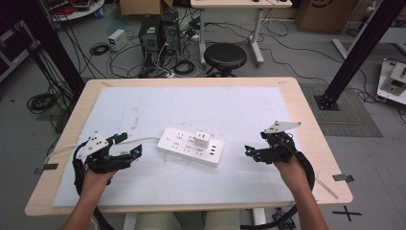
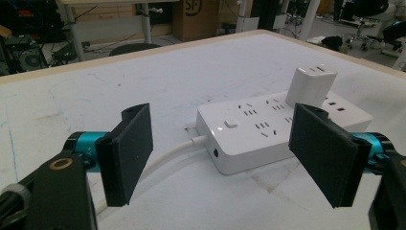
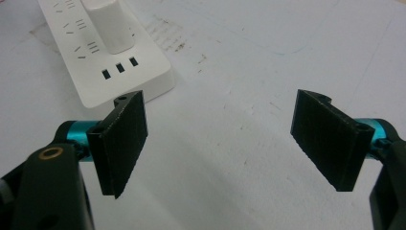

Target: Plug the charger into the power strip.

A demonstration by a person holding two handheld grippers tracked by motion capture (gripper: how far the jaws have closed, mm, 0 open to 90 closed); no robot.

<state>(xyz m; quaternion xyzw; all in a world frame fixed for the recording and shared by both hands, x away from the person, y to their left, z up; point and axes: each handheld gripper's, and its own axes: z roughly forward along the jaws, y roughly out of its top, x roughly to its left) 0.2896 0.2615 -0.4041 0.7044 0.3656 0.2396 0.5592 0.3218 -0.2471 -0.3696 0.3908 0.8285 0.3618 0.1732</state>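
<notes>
Two grippers flank the white plastic power strip (image 1: 191, 145) at mid-frame, jaws apart and empty; left gripper (image 1: 128, 144) should brace the strip's cable end; right gripper (image 1: 249, 152) should approach the white cube-shaped charger (image 1: 201, 139) squarely.

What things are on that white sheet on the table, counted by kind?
Power strip: 1
Charger, plugged into the strip: 1
Cord from the strip: 1
Hand-held grippers, left and right: 2
Total: 5
</notes>
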